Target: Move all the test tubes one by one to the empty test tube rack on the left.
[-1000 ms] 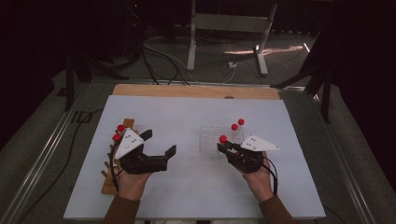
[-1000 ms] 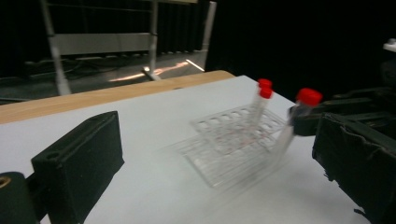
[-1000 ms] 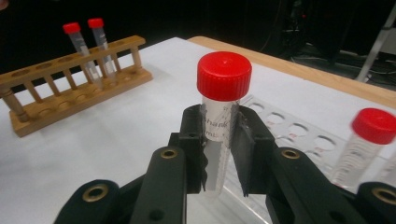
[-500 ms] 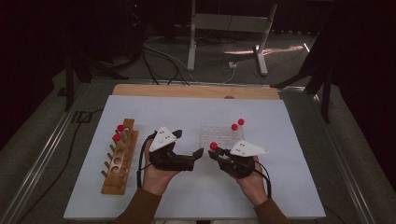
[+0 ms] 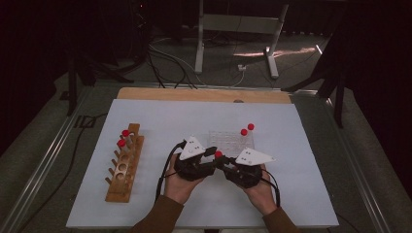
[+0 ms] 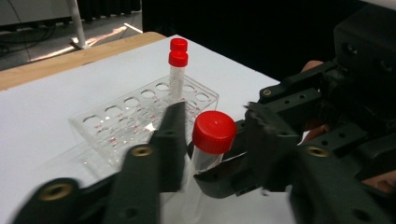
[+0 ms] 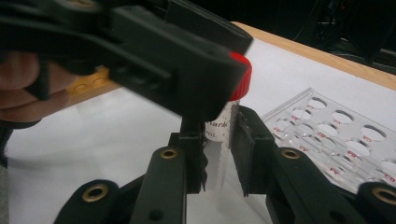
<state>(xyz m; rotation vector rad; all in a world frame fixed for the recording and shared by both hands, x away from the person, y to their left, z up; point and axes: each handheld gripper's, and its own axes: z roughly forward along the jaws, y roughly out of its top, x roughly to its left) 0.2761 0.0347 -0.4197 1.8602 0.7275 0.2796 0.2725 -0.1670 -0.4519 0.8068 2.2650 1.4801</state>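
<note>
white table (image 5: 145, 204); both grippers on tube (image 6: 211, 140)

The tube (image 6: 205, 154) is showing clear, smooth plastic under a glossy red plastic cap (image 6: 214, 131). The rack (image 6: 140, 116) beside it is gleaming as transparent acrylic, while the other rack (image 5: 125, 162) is looking like pale, matt wood. The gripper jaws are appearing as matt black plastic with brass-coloured rivets. The table sheet (image 5: 160, 121) is lying matt and white.
</note>
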